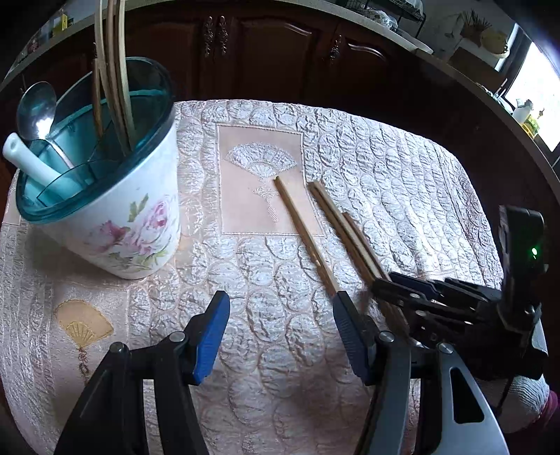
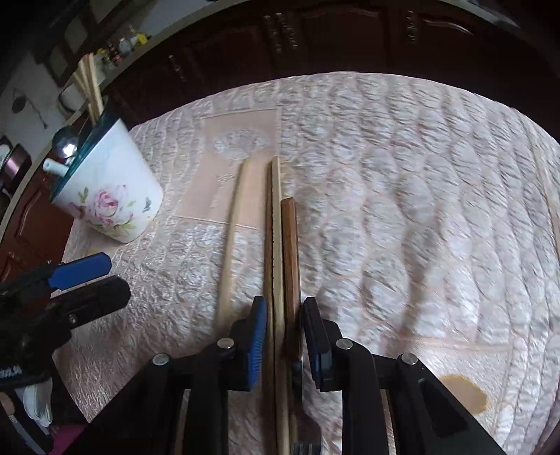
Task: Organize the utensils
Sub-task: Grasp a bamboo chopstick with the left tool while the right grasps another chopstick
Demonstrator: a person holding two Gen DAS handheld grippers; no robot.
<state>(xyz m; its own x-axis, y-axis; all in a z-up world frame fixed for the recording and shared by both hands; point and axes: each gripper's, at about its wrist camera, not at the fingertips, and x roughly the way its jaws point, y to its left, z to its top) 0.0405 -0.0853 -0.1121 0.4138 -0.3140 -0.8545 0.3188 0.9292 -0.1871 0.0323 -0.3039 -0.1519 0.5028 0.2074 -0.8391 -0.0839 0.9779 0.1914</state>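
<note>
Several wooden chopsticks (image 1: 336, 224) lie on the quilted tablecloth (image 1: 402, 175). In the right wrist view my right gripper (image 2: 284, 336) has its jaws around a pale chopstick and a dark brown one (image 2: 289, 252); small gaps show, so grip is unclear. Another pale chopstick (image 2: 231, 238) lies loose to their left. My left gripper (image 1: 280, 336) is open and empty above the cloth, left of the right gripper (image 1: 420, 297). The floral utensil holder (image 1: 115, 196) with a teal rim holds chopsticks, a metal spoon (image 1: 35, 112) and a white handle. It also shows in the right wrist view (image 2: 108, 189).
Dark wooden cabinets (image 1: 280, 45) run behind the table. A countertop with a dish rack (image 1: 392, 14) sits above them. A bright window (image 1: 539, 94) is at the far right. The cloth carries fan embroidery (image 1: 259, 164).
</note>
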